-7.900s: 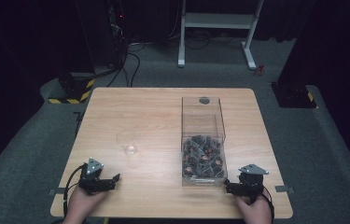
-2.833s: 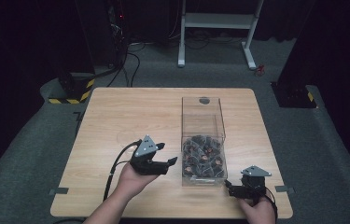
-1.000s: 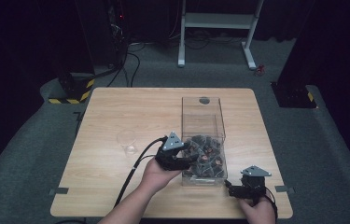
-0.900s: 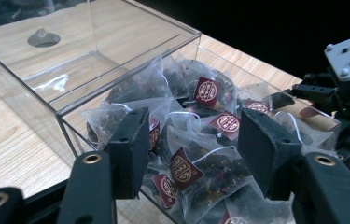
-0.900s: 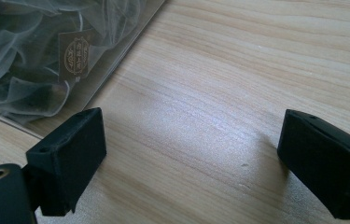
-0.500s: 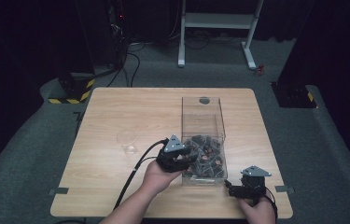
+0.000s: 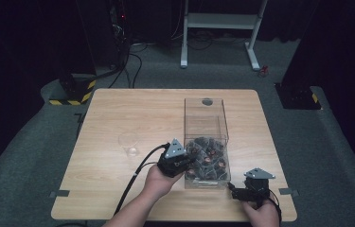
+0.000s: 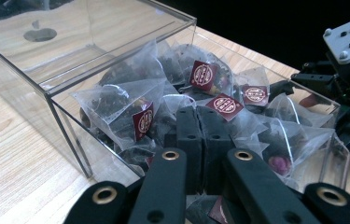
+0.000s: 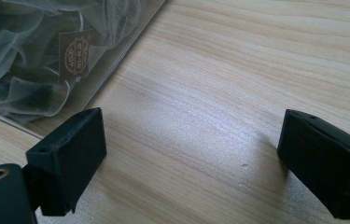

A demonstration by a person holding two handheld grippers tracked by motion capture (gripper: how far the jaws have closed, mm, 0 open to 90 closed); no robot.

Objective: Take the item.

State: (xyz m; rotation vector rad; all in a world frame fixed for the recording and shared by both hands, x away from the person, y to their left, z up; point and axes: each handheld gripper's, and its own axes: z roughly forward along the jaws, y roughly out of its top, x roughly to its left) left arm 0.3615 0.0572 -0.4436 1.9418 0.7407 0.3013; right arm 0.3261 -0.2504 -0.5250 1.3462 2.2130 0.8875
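Landmark: clear rectangular plastic box (image 7: 207,124), open-topped, on the light wooden table (image 7: 118,111). Its near half holds a heap of translucent pyramid tea bags with dark red square tags (image 8: 200,88).

Risks, as judgements:
- Left gripper (image 8: 204,133) is inside the box, buried in the heap. Its jaws are pressed together with no gap between the pads; I cannot tell whether mesh or a tag string is pinched between them. If nothing is caught, a lift comes up empty.
- If a corner is caught, neighbouring bags touch it on all sides and could be dragged up by tangled strings, then drop on the table beside the box.
- The box is light and thin-walled; the gripper body sits at its left wall in the high view (image 7: 177,159), so a sideways pull could slide or tip the box.
- Thin mesh may tear under a hard clamp.

Right gripper (image 9: 191,154): jaws wide apart, holding nothing, low over bare table just off the near right corner of the box, in the high view (image 7: 253,185). Whether the pads touch the wood I cannot tell.

Small clear drinking glass (image 7: 128,143) stands left of the box, well apart from it, apparently empty.
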